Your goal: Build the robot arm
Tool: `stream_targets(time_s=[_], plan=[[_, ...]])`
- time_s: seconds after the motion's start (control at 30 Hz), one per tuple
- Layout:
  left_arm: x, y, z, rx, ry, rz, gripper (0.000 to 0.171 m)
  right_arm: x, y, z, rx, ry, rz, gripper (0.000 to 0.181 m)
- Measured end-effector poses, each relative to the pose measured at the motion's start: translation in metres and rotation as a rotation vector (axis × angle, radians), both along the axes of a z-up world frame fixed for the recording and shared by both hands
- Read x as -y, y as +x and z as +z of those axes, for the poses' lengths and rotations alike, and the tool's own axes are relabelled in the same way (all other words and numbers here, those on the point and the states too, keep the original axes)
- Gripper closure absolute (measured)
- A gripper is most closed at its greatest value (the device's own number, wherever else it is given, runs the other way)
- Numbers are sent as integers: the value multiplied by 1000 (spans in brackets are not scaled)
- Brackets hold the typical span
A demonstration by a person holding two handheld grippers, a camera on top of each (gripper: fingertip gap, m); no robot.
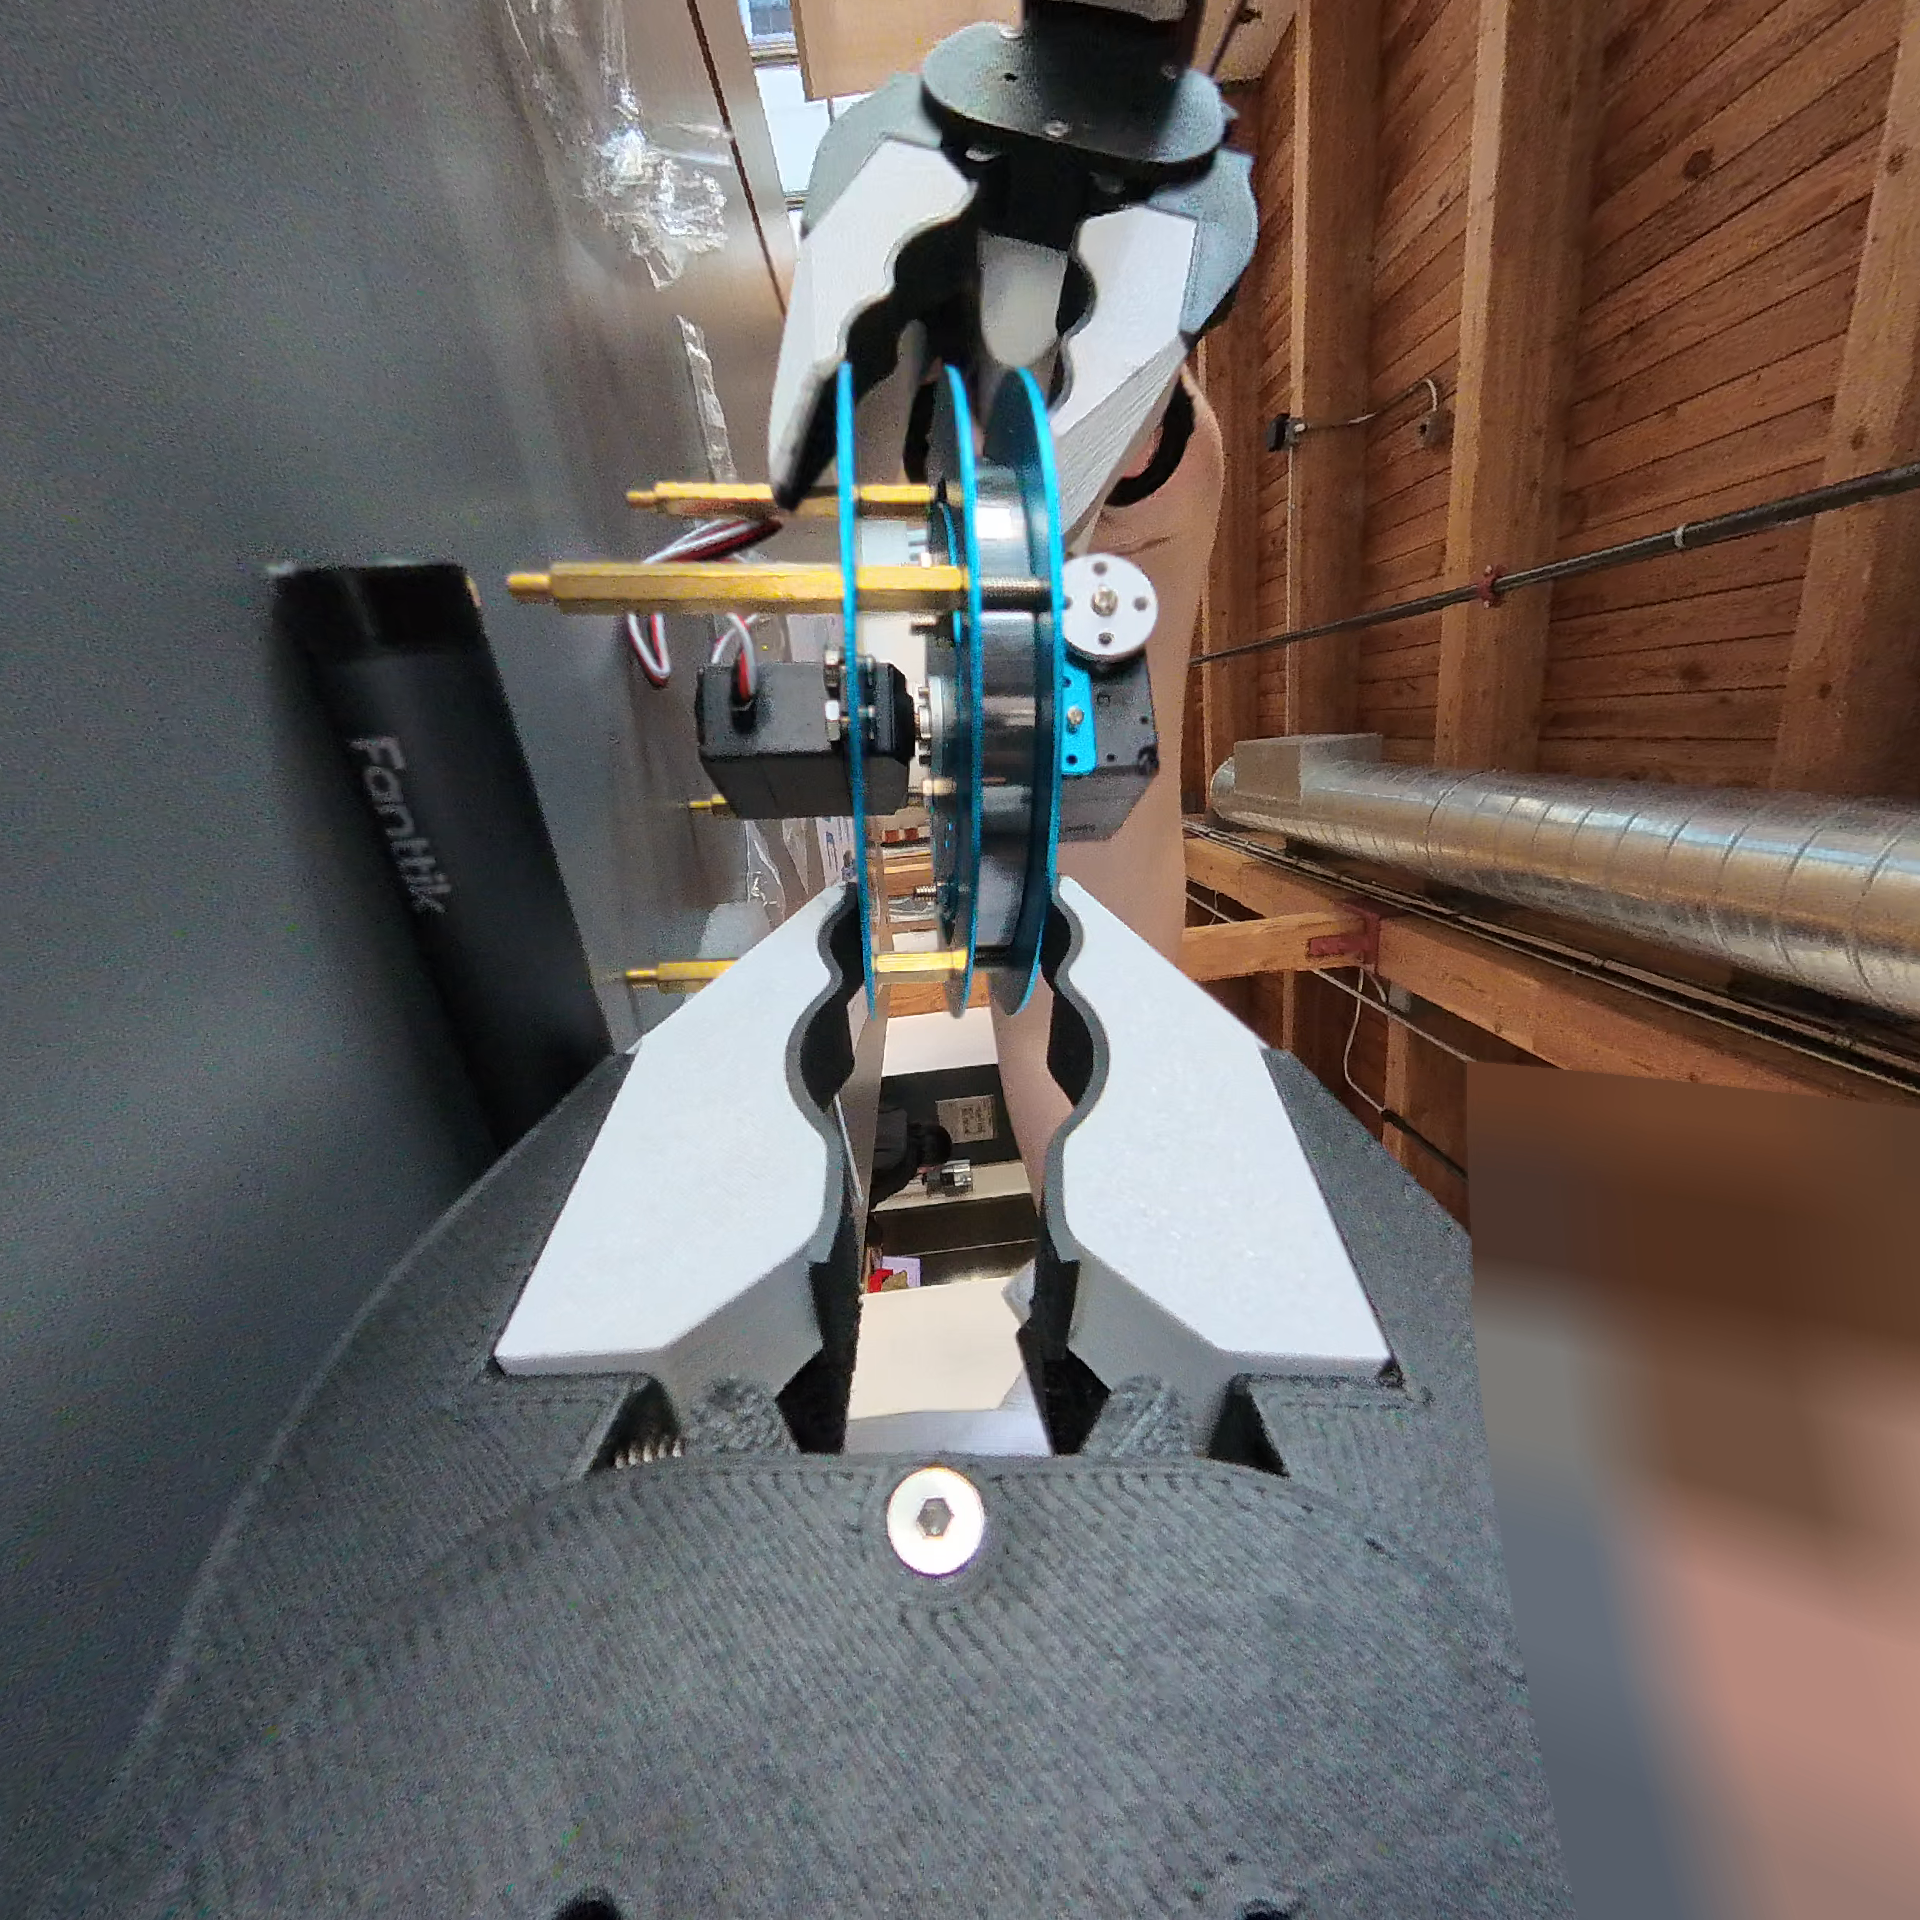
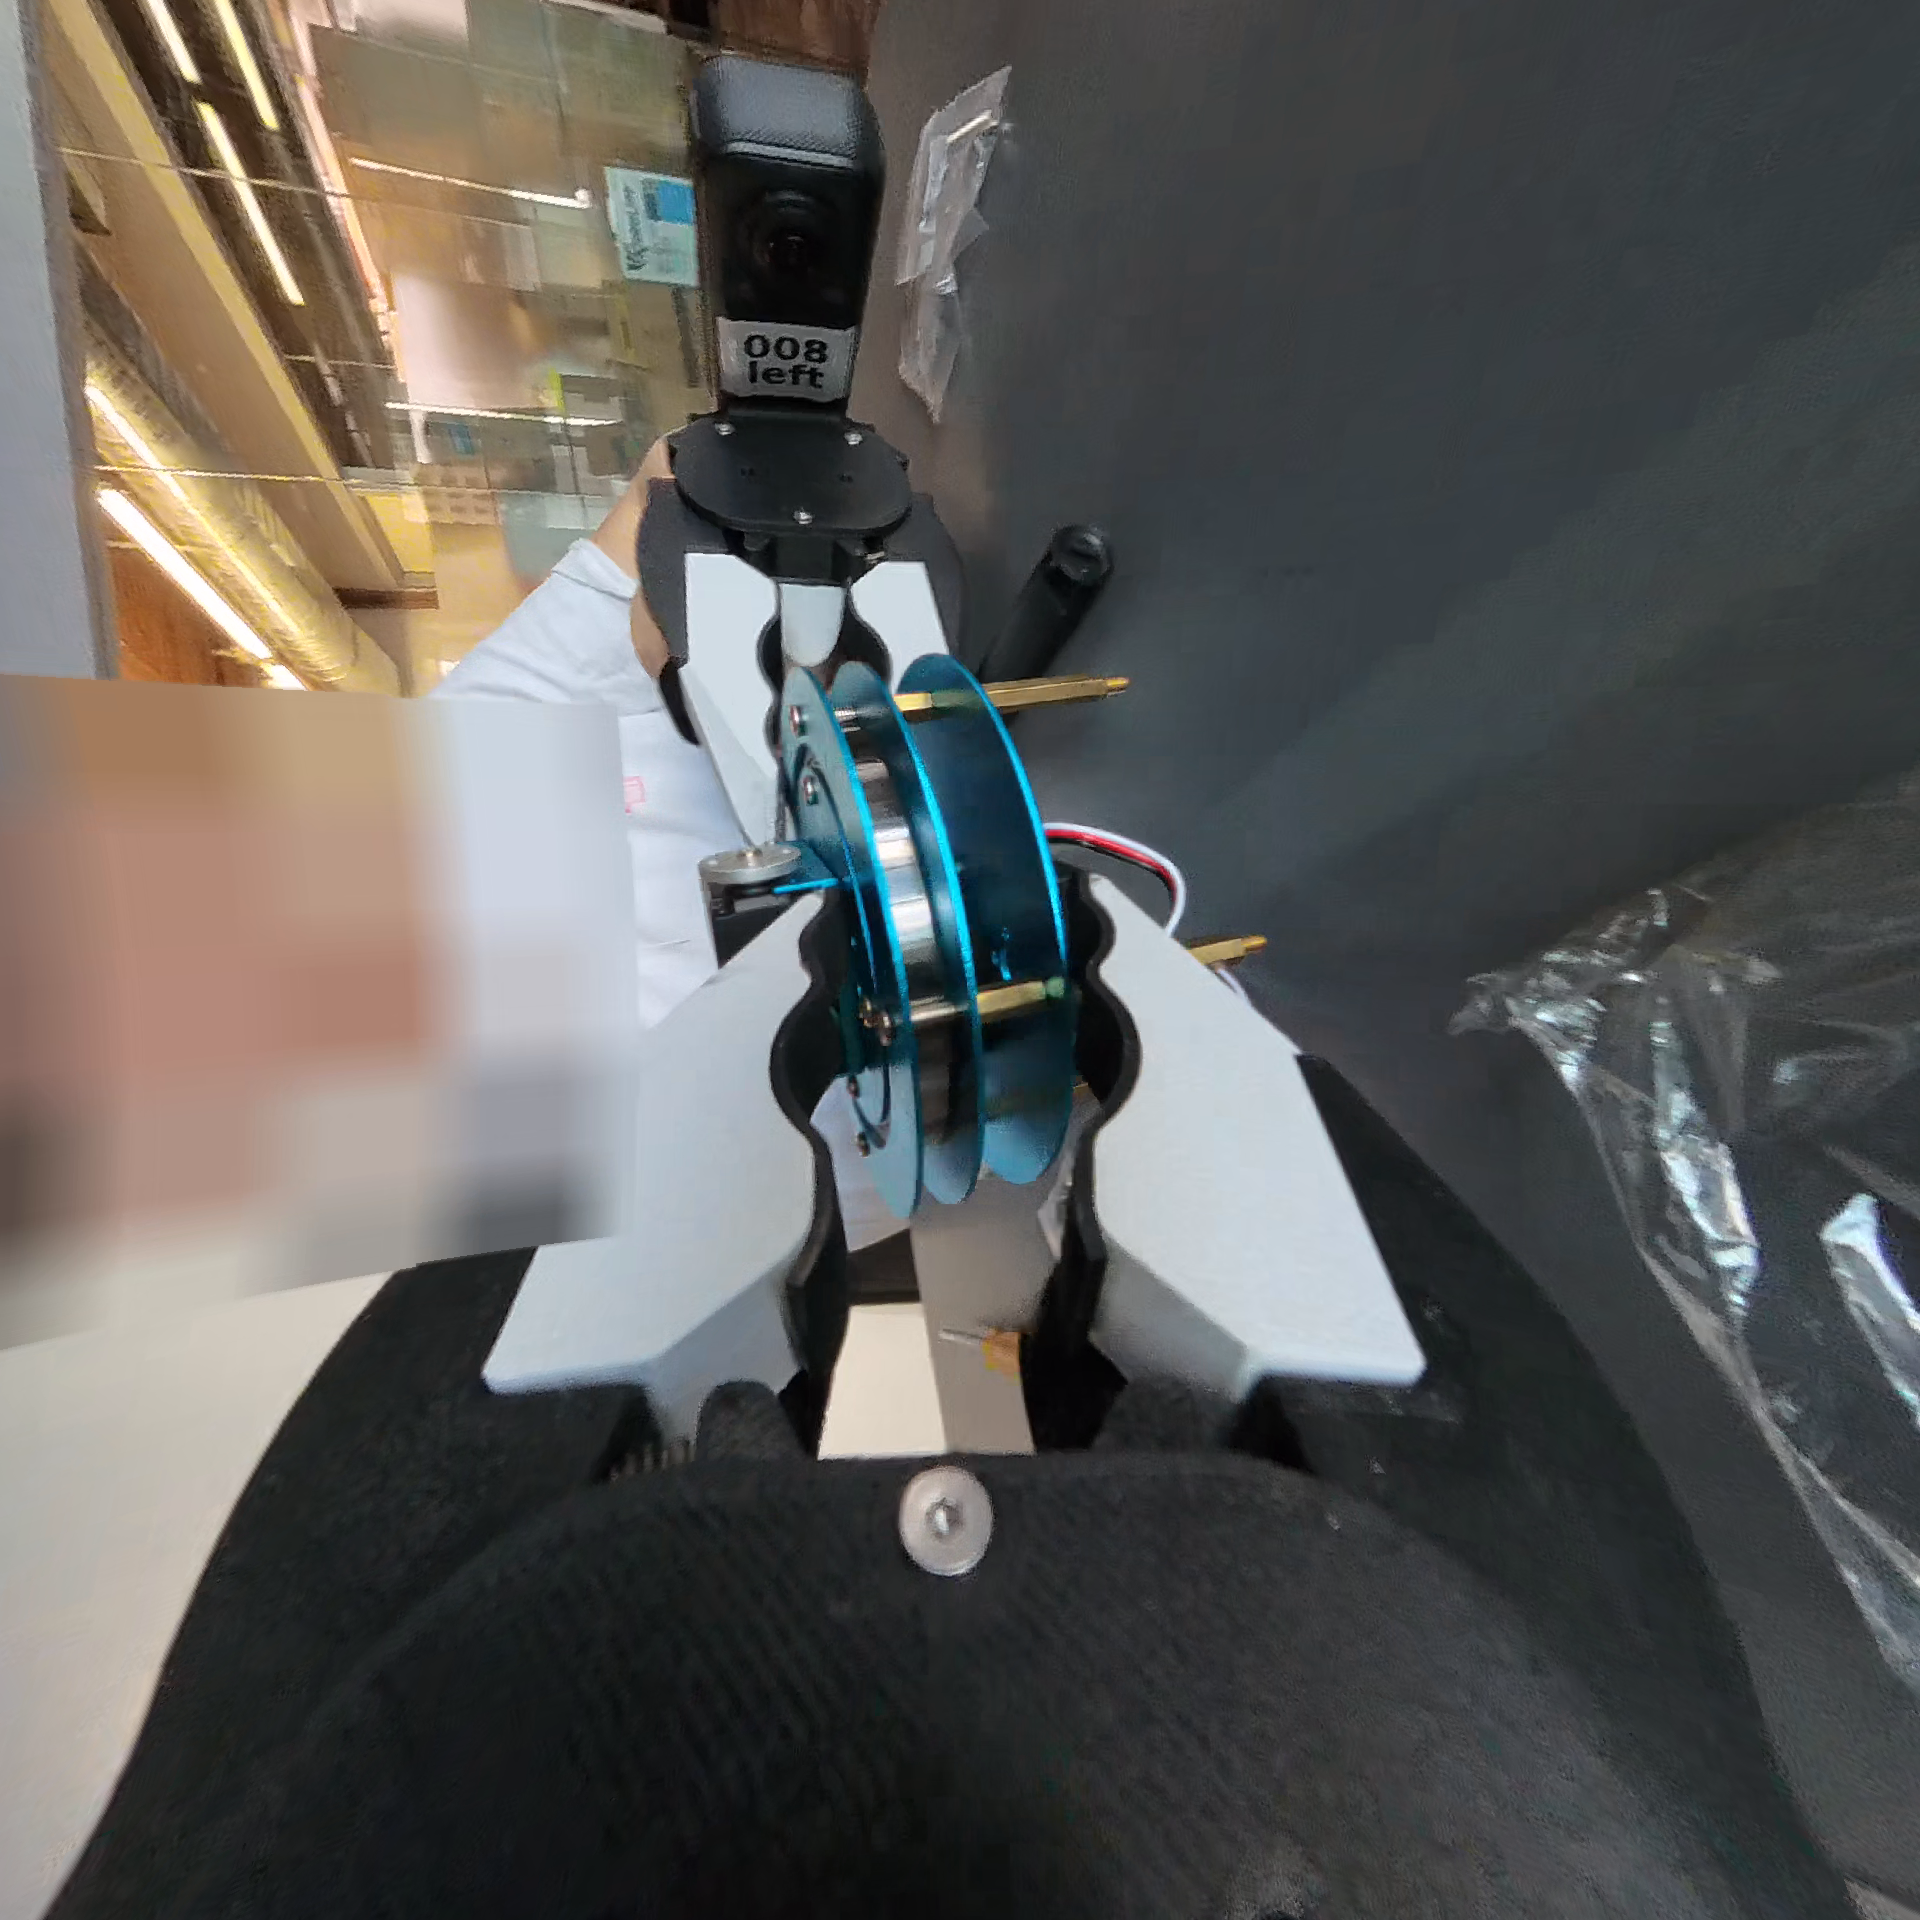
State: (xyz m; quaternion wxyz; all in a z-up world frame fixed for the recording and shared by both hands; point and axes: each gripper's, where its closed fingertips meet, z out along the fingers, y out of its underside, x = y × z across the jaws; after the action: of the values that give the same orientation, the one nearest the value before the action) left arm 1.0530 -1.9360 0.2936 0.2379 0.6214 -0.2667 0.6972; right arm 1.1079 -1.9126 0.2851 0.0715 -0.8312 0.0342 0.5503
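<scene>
A mechanical assembly (image 1: 997,707) of three thin blue discs around a silver hub is held in the air between both grippers. It has brass standoffs (image 1: 727,587), a black servo (image 1: 790,738) and red-white wires. My left gripper (image 1: 961,935) is shut on the discs' near edge. My right gripper (image 1: 940,457) is shut on the far edge, facing mine. In the right wrist view the assembly (image 2: 935,935) sits between my right gripper's (image 2: 951,935) white fingers, and the left gripper (image 2: 831,686), with its black camera, holds the opposite edge.
A dark grey mat (image 2: 1455,416) lies to one side, with a black tube (image 1: 436,831) and clear plastic bags (image 2: 1683,1091) on it. A wooden wall (image 1: 1662,312) and a silver duct (image 1: 1558,831) are behind. A person's white sleeve (image 2: 561,644) is behind the left gripper.
</scene>
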Motion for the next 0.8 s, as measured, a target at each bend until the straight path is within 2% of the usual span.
stream_targets(time_s=[0.03, 0.2, 0.3, 0.33, 0.43, 0.47, 0.5, 0.53, 0.63, 0.7, 0.8], plan=[[0, 1, -1, -10, -3, -1, 140, -1, 3, -2, 27, 11, -6, 133], [2, 1, -1, -15, -26, -23, 139, -1, 17, 10, 136, 86, -42, 124], [-1, -4, 6, -28, -105, -45, 123, 9, 19, 29, 213, 201, -90, 127], [-2, -6, 7, -34, -89, -55, 120, 13, 20, 36, 255, 256, -114, 128], [-8, -12, 14, -73, -15, -50, 105, 24, 38, 49, 525, 410, -280, 125], [-10, -17, 16, -81, 19, -58, 102, 27, 41, 58, 613, 498, -362, 117], [-15, -24, 21, -65, 58, -70, 112, 33, 38, 69, 697, 606, -431, 107], [-25, -29, 26, -44, 98, -63, 115, 41, 30, 82, 769, 728, -490, 103], [-71, -16, 39, 70, 302, -7, 115, 74, 7, 102, 985, 986, -700, 83], [-92, 13, 44, 177, 463, -48, 111, 88, -10, 96, 1063, 1020, -780, 82], [-89, 59, 37, 260, 595, -247, 112, 88, -25, 56, 1106, 861, -850, 81]])
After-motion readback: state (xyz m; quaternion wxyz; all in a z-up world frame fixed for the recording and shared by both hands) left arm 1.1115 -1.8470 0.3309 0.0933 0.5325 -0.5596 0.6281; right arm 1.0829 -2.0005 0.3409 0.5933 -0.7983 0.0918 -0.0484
